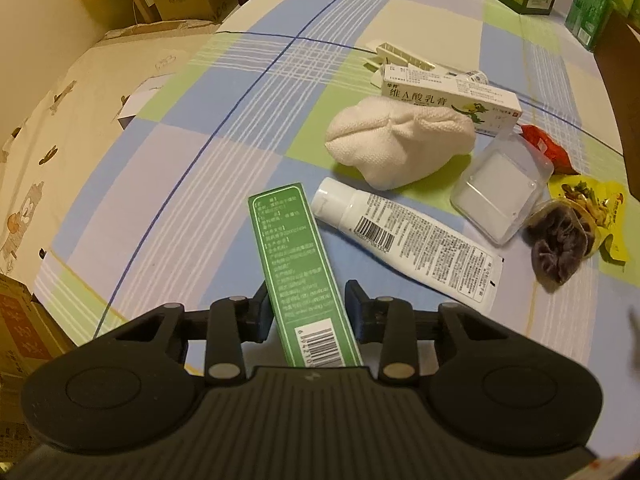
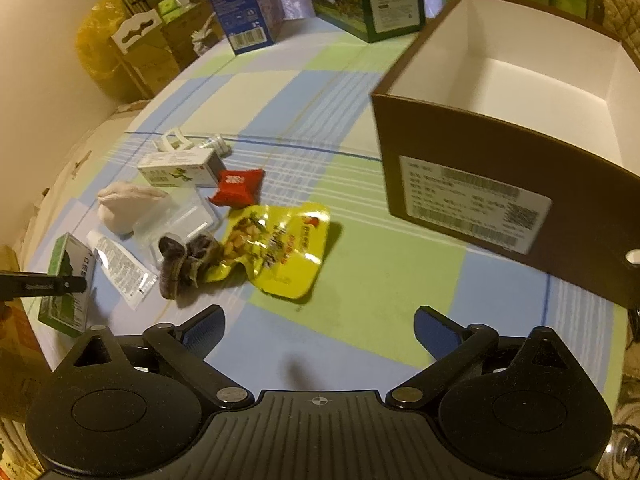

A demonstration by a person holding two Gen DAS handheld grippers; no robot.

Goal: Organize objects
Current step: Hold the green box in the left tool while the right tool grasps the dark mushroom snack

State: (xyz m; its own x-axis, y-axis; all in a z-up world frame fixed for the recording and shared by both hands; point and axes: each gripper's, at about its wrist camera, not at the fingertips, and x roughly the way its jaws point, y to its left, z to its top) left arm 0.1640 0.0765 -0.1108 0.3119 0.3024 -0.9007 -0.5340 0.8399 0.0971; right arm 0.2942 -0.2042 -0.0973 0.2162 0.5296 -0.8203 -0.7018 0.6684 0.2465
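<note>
Green carton sits between the fingers of the left gripper, which is clamped on its lower half — or very nearly; the right pad looks a shade off the side. It lies at the left end of the clutter on the checked counter. Rightward from the carton come a white tube, a cloth bundle, a clear case, a dark sock, a yellow pouch and a red packet. Far right stands the brown box, open and white inside. The right gripper hangs spread and empty over bare cloth.

The step looks like picking up the carton; next it calls for a lift and a carry rightward to the box.

Only the right view shows the box interior — the left view shows just its dark edge.
</note>
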